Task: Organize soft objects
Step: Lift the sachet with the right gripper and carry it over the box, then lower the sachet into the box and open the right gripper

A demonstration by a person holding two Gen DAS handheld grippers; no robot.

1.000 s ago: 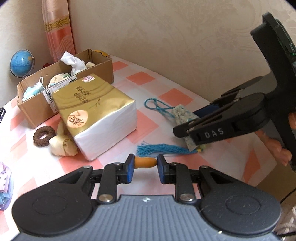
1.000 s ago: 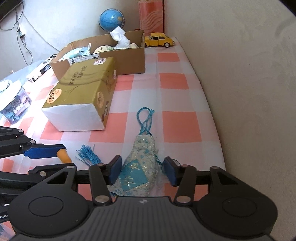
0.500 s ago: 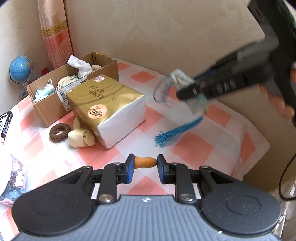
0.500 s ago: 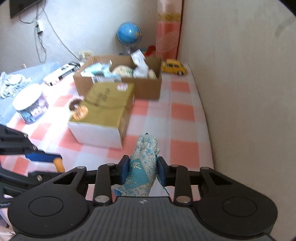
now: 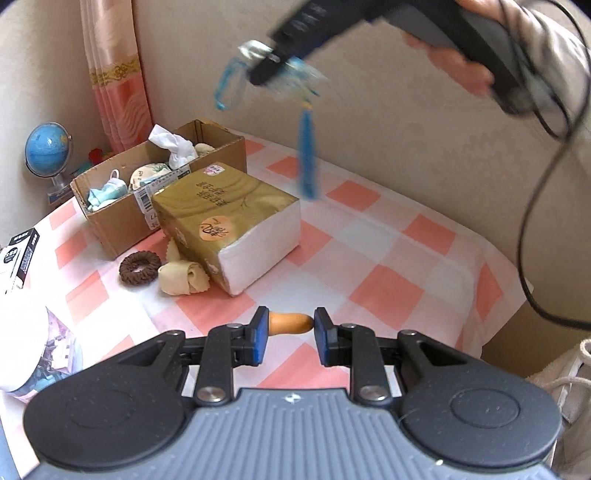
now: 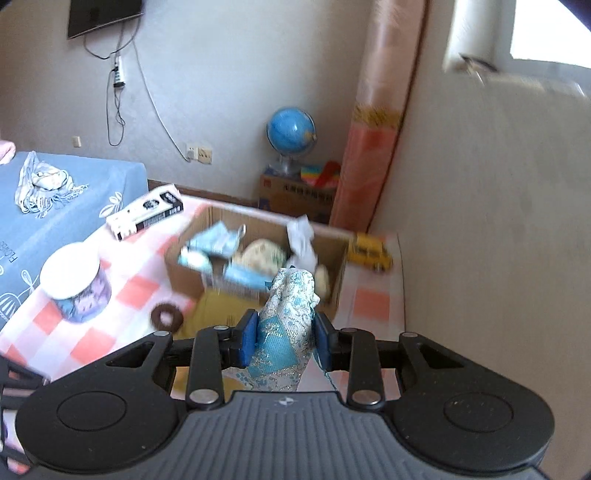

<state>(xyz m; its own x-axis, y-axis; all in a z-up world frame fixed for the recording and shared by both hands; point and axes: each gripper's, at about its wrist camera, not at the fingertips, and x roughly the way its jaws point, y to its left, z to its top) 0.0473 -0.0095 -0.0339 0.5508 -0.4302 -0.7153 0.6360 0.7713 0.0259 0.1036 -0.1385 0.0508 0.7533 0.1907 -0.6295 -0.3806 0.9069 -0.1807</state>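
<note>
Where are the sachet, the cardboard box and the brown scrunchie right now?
sachet [image 6: 286, 325]: right wrist view, on its patterned cloth body.
cardboard box [image 5: 122, 223]: left wrist view, on its front wall.
brown scrunchie [image 5: 140, 268]: left wrist view, on its ring.

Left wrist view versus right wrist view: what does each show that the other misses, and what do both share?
Only the left wrist view shows the pouch's blue tassel dangling in the air, the small orange object between the left gripper fingers, and the rolled cream cloth. Only the right wrist view shows the right gripper fingers shut on the brocade pouch, the yellow toy car, and the wall TV. Both show the cardboard box, brown scrunchie, and globe.
</note>
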